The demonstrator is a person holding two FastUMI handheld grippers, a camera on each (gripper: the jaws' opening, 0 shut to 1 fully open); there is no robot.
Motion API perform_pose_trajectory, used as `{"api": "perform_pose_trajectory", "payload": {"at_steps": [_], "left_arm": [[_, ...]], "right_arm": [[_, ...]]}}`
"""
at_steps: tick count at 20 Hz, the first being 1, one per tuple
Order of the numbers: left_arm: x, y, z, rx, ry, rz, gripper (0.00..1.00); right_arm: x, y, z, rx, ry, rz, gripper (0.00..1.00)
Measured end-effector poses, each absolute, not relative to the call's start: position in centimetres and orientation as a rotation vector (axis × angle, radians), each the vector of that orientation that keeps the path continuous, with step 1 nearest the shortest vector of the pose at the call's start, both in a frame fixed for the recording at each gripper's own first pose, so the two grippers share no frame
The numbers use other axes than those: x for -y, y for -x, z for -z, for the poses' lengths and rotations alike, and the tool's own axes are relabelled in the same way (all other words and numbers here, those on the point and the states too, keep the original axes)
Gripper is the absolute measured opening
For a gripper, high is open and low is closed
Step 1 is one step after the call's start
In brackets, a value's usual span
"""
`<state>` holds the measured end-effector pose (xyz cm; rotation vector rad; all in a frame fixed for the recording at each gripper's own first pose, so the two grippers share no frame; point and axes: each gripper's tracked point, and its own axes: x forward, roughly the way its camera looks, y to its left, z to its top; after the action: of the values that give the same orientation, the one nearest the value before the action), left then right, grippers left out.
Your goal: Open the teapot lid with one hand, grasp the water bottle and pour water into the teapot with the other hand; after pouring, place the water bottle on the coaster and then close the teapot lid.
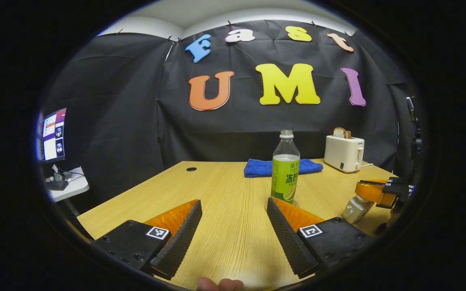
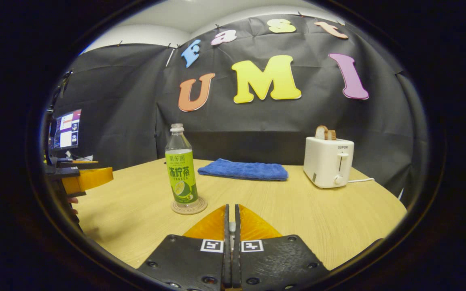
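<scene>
Wooden table; blue towel, toaster near black wall.

One wooden table carries a small inventory: one water bottle, uncapped and partly filled, standing on one round coaster; one folded blue towel; and one white toaster holding what look like two slices of bread. One cable trails from the toaster. Off the table's edge, one monitor sits on one small white side table. Two grippers work the scene: the left gripper, with its two fingers spread, and the right gripper, with its two fingers pressed together.
</scene>
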<state>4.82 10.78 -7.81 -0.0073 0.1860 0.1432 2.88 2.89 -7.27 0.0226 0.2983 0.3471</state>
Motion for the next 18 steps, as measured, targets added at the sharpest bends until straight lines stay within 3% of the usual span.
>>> {"api": "perform_pose_trajectory", "payload": {"at_steps": [6, 8, 12, 18], "left_arm": [[-10.3, -4.7, 7.3, -0.173, 0.005, -0.137, 1.00], [-10.1, -4.6, 7.1, -0.169, 0.004, -0.135, 1.00], [-10.0, -4.3, 6.5, -0.160, 0.003, -0.132, 1.00], [-9.1, -3.1, 5.5, -0.135, 0.038, -0.119, 1.00]], "right_arm": [[-2.8, -3.0, 7.7, -0.296, -0.015, -0.327, 0.00], [-2.8, -2.9, 7.6, -0.288, -0.004, -0.321, 0.08], [-2.8, -2.7, 6.6, -0.259, -0.013, -0.305, 0.07], [-1.6, -1.8, 4.2, -0.231, -0.055, -0.257, 0.55]]}}
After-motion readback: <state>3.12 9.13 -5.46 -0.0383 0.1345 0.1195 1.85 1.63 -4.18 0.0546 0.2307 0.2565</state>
